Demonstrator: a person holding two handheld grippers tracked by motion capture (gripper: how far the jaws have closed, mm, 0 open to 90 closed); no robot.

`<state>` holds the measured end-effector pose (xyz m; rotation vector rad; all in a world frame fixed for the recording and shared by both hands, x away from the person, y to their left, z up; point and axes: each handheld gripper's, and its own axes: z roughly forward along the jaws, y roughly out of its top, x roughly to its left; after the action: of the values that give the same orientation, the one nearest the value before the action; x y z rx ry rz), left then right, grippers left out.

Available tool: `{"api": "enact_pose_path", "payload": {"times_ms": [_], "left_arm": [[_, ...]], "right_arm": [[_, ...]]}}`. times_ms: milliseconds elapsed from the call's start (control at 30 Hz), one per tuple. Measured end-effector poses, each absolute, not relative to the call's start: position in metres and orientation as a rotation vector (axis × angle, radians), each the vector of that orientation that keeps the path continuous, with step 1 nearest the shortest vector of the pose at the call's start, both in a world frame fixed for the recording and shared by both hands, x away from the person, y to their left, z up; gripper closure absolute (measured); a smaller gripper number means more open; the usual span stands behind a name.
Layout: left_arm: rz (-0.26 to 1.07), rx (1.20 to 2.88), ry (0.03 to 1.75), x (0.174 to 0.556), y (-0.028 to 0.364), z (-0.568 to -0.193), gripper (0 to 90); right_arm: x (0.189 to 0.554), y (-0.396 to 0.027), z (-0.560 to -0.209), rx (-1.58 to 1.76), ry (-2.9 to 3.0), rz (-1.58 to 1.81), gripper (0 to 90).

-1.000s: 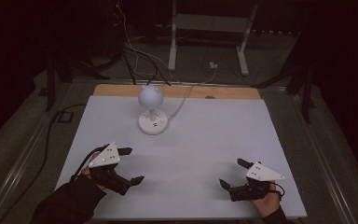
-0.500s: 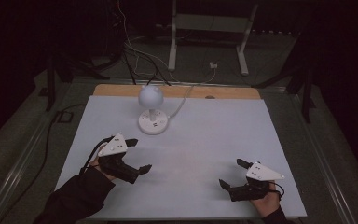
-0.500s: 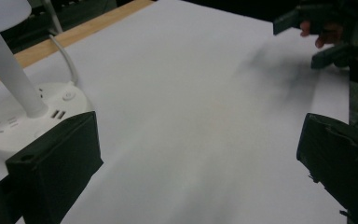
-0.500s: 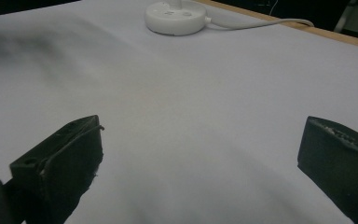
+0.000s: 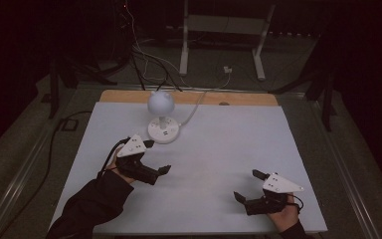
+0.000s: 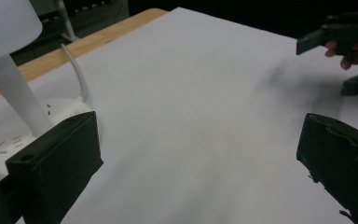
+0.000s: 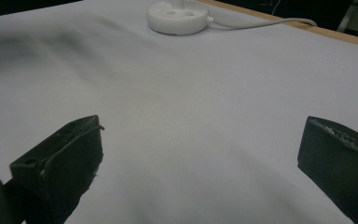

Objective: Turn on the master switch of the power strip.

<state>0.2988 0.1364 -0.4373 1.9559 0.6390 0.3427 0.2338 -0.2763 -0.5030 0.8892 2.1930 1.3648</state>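
Note:
A white table lamp with a round shade (image 5: pixel 160 102) and a disc base (image 5: pixel 163 130) stands at the back middle of the white tabletop (image 5: pixel 238 134). My left gripper (image 5: pixel 157 156) hovers just in front of and left of the base, jaws wide open and holding nothing. In the left gripper view the lamp's base (image 6: pixel 4 137) and stem (image 6: pixel 16 93) sit right behind the left jaw, and the gripper (image 6: pixel 198 163) is open. My right gripper (image 5: pixel 247 185) rests open near the front right edge; its own view shows the gripper (image 7: pixel 200 158) open over bare surface, with the lamp base (image 7: pixel 178 16) far ahead.
The lamp's white cable (image 5: pixel 195 107) runs back over the wooden table edge (image 5: pixel 248 98) to the floor. Dark cables and a white stand's legs (image 5: pixel 219 45) lie beyond the table. The other hand's gripper (image 6: pixel 340 35) appears at the top right of the left gripper view.
My left gripper has moved forward and to the right, closer to the lamp base, staying open. The right gripper has stayed put.

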Motion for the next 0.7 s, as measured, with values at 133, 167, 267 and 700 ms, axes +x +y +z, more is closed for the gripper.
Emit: {"api": "enact_pose_path", "payload": {"times_ms": [133, 167, 267, 700], "left_arm": [[0.359, 1.956, 0.644, 0.304, 0.131, -0.438, 0.2], [0.362, 1.955, 0.649, 0.306, 0.129, -0.438, 0.2], [0.373, 1.940, 0.678, 0.311, 0.127, -0.439, 0.2], [0.459, 1.930, 0.773, 0.333, 0.111, -0.450, 0.2]], "right_arm": [[0.234, -0.276, -0.503, 0.888, 2.194, 1.368, 0.0], [0.234, -0.276, -0.503, 0.889, 2.194, 1.370, 0.0], [0.234, -0.276, -0.503, 0.888, 2.196, 1.373, 0.0], [0.234, -0.277, -0.502, 0.883, 2.197, 1.385, 0.0]]}}
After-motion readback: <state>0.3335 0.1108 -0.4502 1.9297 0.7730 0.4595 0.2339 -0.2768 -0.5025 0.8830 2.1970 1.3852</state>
